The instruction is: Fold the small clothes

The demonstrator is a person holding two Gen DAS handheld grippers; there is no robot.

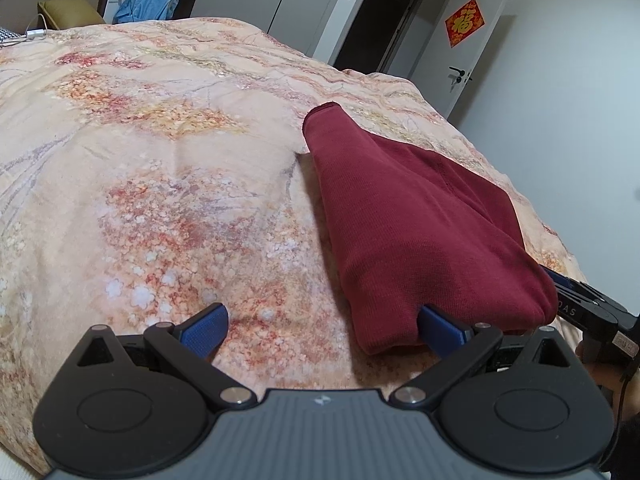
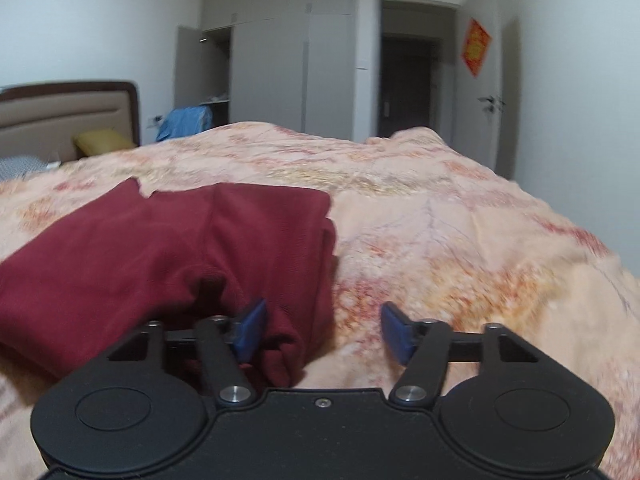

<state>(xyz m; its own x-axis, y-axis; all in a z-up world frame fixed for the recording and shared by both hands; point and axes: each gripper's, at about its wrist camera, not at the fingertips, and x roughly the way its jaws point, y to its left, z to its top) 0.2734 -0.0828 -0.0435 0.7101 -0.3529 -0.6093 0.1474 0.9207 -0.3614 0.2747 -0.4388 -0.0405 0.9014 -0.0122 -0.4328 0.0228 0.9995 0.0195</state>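
A dark red knit garment (image 1: 420, 224) lies folded on the floral bedspread (image 1: 168, 168). My left gripper (image 1: 322, 330) stands open at the garment's near end; its right finger (image 1: 440, 330) rests against the cloth's near corner and its left finger (image 1: 206, 330) is over bare bedspread. In the right wrist view the red garment (image 2: 168, 248) fills the left half. My right gripper (image 2: 323, 336) is open, with the garment's folded right edge lying loosely beside the left finger (image 2: 250, 334); the pads do not press on it. The right gripper (image 1: 592, 312) also shows at the garment's right side.
The bedspread (image 2: 460, 232) stretches away to the right and far side. A headboard (image 2: 68, 112) and yellow pillow (image 2: 104, 140) stand at the far left, blue cloth (image 2: 184, 120) by the grey wardrobe (image 2: 288, 68), and a dark doorway (image 2: 408, 76) beyond.
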